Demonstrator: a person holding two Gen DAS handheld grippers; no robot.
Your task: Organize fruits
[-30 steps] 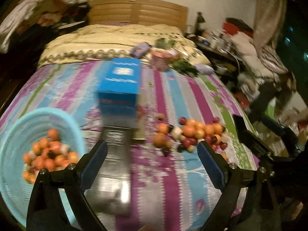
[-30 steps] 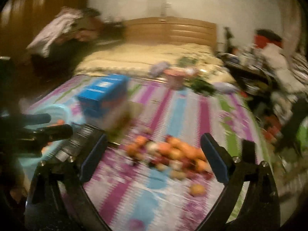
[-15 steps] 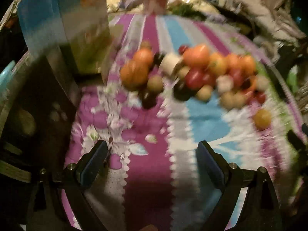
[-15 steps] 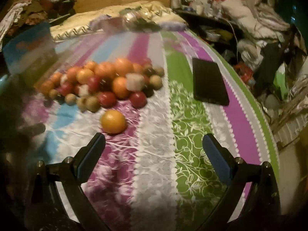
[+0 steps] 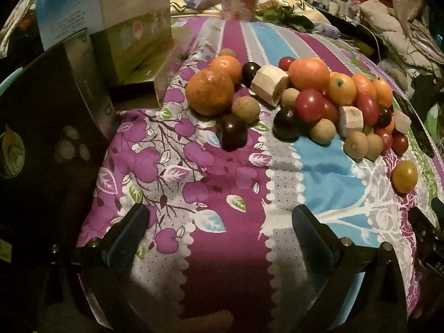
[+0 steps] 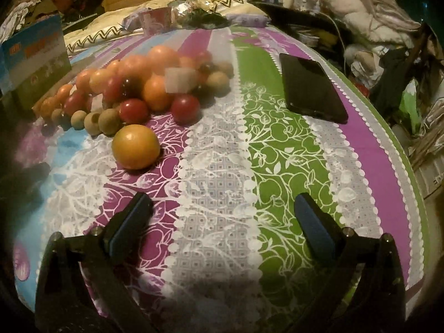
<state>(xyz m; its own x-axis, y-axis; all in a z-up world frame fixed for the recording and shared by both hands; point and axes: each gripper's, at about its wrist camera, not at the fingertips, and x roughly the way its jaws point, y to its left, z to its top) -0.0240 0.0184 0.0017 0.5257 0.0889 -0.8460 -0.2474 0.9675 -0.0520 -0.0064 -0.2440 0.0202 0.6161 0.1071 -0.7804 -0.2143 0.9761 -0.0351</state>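
Observation:
A pile of small fruits (image 5: 305,100) lies on the striped bedspread: oranges, red tomatoes, dark plums, brown round fruits and pale cut chunks. A large orange (image 5: 209,93) sits at the pile's left. My left gripper (image 5: 220,222) is open and empty, low over the cloth just short of the pile. One orange fruit (image 6: 136,146) lies apart from the pile (image 6: 133,88) in the right wrist view. My right gripper (image 6: 222,211) is open and empty, to the right of that fruit.
A dark box (image 5: 50,127) and a blue-green carton (image 5: 116,25) stand left of the pile. A black phone (image 6: 310,87) lies on the green stripe at right. The bed edge (image 6: 410,166) drops off to clutter on the right. A red cup (image 6: 154,22) and bedding lie beyond.
Both grippers have dropped low and moved in towards the fruit pile. The blue bowl of fruit has left the left wrist view. Both grippers stay open.

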